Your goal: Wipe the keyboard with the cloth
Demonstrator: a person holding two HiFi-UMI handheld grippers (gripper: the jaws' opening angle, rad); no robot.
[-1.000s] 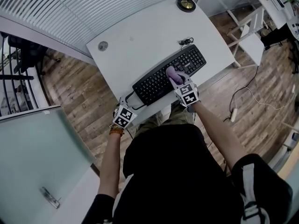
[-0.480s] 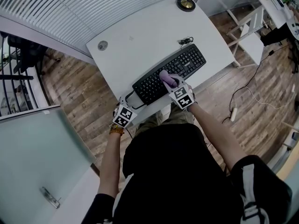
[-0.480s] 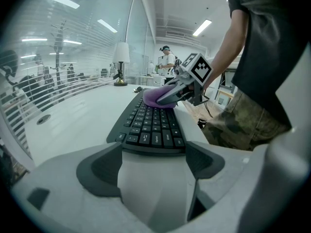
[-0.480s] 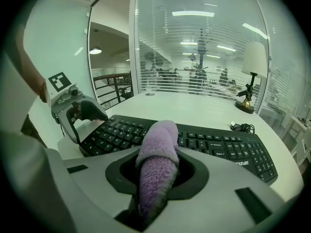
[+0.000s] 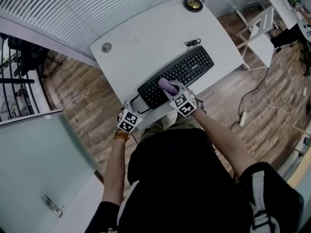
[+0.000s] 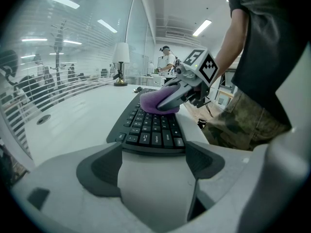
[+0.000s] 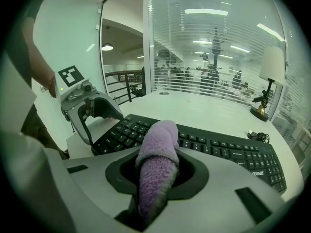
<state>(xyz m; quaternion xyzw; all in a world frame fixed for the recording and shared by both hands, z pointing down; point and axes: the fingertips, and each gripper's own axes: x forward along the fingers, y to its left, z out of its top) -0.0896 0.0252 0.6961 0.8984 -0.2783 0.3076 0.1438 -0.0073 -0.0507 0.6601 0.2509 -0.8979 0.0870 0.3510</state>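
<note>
A black keyboard (image 5: 192, 64) lies slantwise on the white desk (image 5: 146, 38). My right gripper (image 5: 170, 89) is shut on a purple cloth (image 5: 166, 85), which presses on the keys of the keyboard's left half. In the right gripper view the cloth (image 7: 155, 154) sticks out between the jaws onto the keyboard (image 7: 223, 147). My left gripper (image 5: 133, 108) sits at the desk's front corner, just off the keyboard's left end. Its jaws stand wide apart, open, with the white desk corner between them and the keyboard (image 6: 150, 130) just beyond. The left gripper view also shows the cloth (image 6: 155, 101).
A lamp (image 5: 194, 3) stands at the desk's far right corner. A coiled cable (image 5: 193, 43) lies behind the keyboard, and a round grommet (image 5: 106, 47) is at the far left. A white frame (image 5: 260, 38) and a power strip (image 5: 243, 118) stand on the wooden floor to the right.
My right gripper has slid the purple cloth leftward along the keyboard, from about its middle toward its left end. The left gripper has stayed in place.
</note>
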